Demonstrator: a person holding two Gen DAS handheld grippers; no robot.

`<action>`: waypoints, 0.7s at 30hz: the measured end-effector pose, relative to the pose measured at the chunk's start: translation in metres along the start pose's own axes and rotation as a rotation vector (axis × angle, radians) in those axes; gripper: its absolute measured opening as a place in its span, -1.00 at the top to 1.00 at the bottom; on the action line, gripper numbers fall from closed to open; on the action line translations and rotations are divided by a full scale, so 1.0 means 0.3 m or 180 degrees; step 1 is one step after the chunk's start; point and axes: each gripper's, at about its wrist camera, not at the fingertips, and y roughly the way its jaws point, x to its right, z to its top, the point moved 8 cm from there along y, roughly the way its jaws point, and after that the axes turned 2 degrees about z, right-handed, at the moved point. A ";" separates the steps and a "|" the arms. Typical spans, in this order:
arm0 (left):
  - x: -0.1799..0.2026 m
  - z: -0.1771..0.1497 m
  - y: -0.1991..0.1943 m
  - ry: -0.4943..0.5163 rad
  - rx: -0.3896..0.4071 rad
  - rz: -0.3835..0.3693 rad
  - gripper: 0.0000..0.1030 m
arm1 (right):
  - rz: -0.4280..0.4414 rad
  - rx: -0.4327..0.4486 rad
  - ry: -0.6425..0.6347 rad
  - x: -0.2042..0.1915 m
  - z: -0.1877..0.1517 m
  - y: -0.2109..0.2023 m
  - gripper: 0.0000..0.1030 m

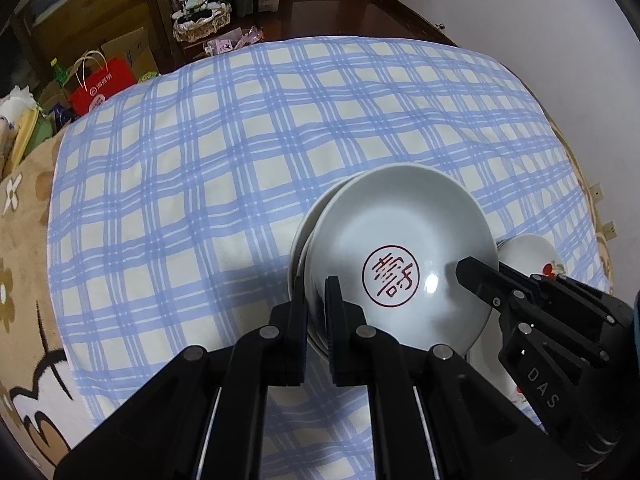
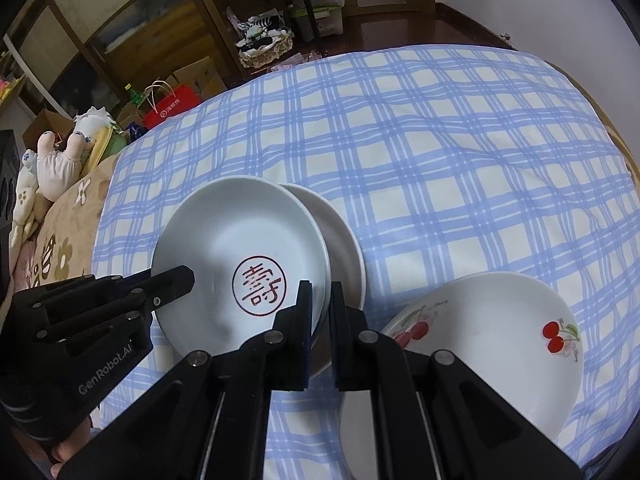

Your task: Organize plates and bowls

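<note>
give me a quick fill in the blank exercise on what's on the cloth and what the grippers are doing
1. The plate with the round seal has that seal printed in ____ ink.
2. The plate on the right is decorated with painted ____.
3. The left gripper and the right gripper both grip the rim of the ____ plate.
4. The checked cloth is white and ____.

Missing words: red; cherries; seal; blue

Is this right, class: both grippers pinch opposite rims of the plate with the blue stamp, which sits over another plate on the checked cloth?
One slip: the stamp is red, not blue, as the right wrist view shows. The rest holds: left gripper and right gripper pinch opposite rims of the stamped plate, over another plate on the checked cloth.
</note>
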 end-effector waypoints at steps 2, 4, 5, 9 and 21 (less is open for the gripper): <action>-0.004 -0.001 -0.001 0.0023 0.0013 0.0039 0.83 | -0.0011 0.0005 -0.0007 0.002 0.001 0.000 0.83; -0.012 -0.002 0.000 0.0028 0.0020 0.0082 0.83 | -0.0032 0.0020 -0.0028 0.003 0.000 -0.003 0.83; -0.017 -0.001 -0.001 0.0016 0.0024 0.0079 0.82 | 0.0006 0.0030 -0.0025 -0.003 0.001 -0.005 0.83; -0.028 -0.006 -0.002 -0.0021 0.0027 -0.0002 0.82 | -0.0022 0.0025 -0.0022 -0.011 0.004 -0.007 0.83; -0.018 0.023 -0.112 0.0272 0.0366 0.0170 0.36 | -0.0052 0.0195 0.0011 0.004 0.025 -0.092 0.83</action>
